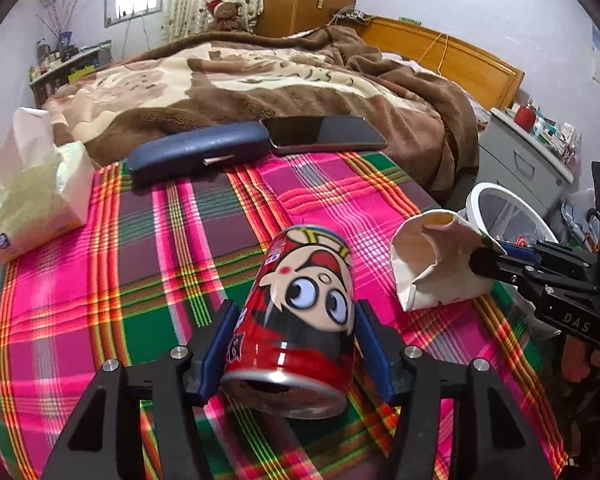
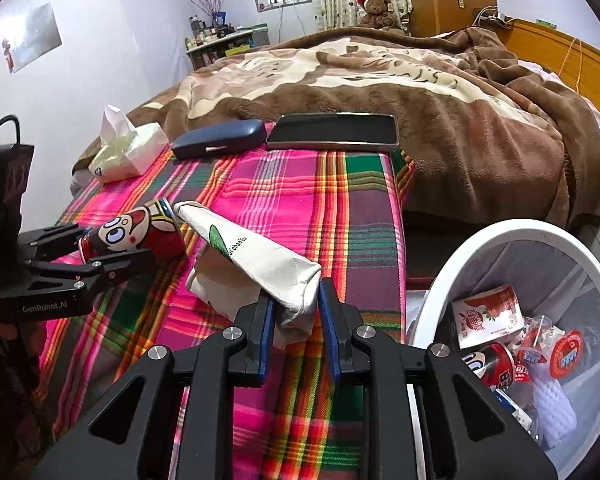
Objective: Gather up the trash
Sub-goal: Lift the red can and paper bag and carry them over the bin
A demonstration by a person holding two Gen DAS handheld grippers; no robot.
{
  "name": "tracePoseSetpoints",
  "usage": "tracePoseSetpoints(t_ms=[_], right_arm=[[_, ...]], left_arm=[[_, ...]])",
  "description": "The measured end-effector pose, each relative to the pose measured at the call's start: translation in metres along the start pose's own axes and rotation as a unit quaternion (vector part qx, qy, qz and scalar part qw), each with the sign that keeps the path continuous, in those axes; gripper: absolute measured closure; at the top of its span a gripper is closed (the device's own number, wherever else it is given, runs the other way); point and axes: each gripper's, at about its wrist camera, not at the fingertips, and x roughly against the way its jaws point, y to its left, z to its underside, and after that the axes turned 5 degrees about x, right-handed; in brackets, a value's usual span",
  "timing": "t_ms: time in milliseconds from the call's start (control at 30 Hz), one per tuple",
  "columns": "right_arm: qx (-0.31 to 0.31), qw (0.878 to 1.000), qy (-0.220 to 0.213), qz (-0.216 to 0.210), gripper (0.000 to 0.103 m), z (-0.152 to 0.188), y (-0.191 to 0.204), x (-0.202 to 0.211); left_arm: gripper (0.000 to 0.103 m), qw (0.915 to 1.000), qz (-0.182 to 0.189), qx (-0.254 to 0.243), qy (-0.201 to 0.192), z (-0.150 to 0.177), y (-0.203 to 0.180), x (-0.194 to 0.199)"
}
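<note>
Left hand-held gripper (image 1: 296, 344) straddles the red cartoon can (image 1: 300, 312) lying on the plaid cloth (image 1: 140, 248), blue pads at its sides, contact unclear. Right hand-held gripper (image 2: 296, 308) is clamped on the crumpled paper cup (image 2: 256, 260), just beside the can. White trash bin (image 2: 432, 292) sits right of it.

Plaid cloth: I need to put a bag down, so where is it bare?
Bare: the plaid cloth between phone and paper cup, and its corner nearest the bin. Crowded: around can, cup and both grippers.
</note>
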Motion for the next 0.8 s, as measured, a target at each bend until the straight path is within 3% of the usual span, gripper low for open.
tracePoseSetpoints(t_ms=[267, 400, 567, 800], right_arm=[[0.001, 1.0, -0.01, -0.006, 0.081, 0.004, 0.007, 0.013], [0.0, 1.0, -0.011, -0.009, 0.081, 0.006, 0.009, 0.016], [0.0, 1.0, -0.017, -0.01, 0.081, 0.006, 0.01, 0.019], [0.0, 1.0, -0.015, -0.008, 0.081, 0.005, 0.008, 0.017]], left_arm=[[0.056, 0.9997, -0.017, 0.003, -0.015, 0.013, -0.012, 0.024], [0.056, 0.9997, -0.018, 0.009, -0.011, 0.018, -0.012, 0.026], [0.04, 0.9994, -0.018, 0.027, 0.014, 0.019, -0.01, 0.013], [0.04, 0.9982, -0.027, 0.046, 0.027, 0.022, -0.004, -0.007]])
